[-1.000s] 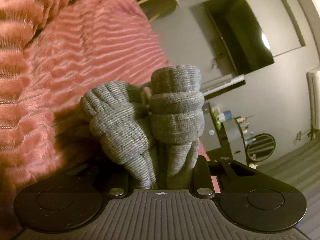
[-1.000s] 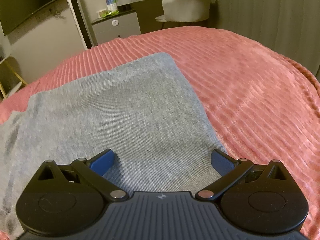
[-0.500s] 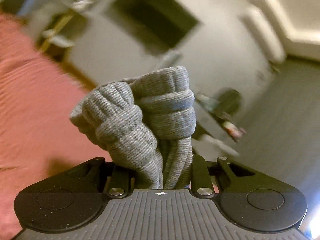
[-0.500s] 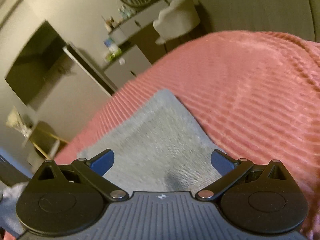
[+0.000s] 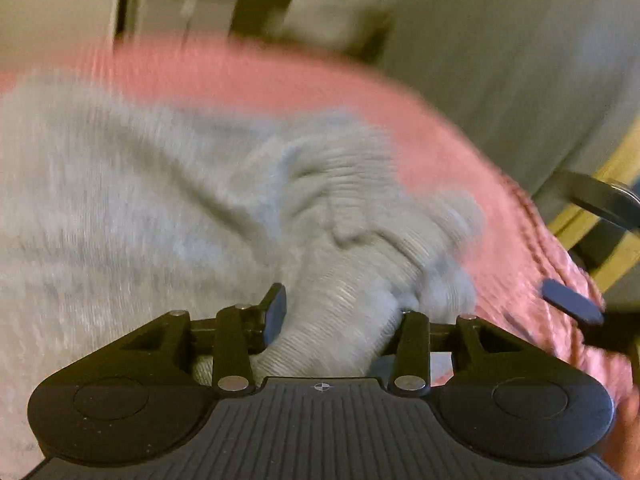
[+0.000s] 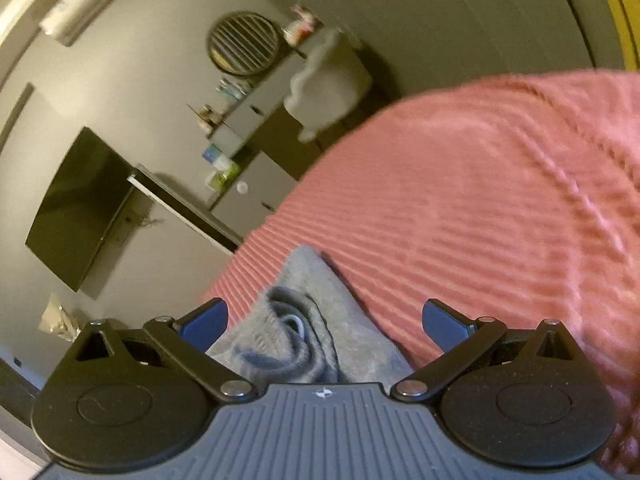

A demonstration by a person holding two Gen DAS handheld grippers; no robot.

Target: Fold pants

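The left gripper fills the bottom of its own view, and its jaws have just been opening. The ribbed cuff end of the grey pants lies bunched between them; the blue pad on the left sits against the cloth, while the right pad is hidden behind it, so a firm clamp cannot be read from this blurred view. The rest of the pants spreads across the left half of the frame over the pink ribbed bedspread, which runs along the top and down the right side. At the right edge a second blue pad on a dark arm shows above the bedspread.

In the right wrist view, the right gripper has its jaws wide apart with nothing pressed between them. A rumpled grey fold of the pants lies low in the centre, between and below the pads. The bedspread fills the right of the frame.
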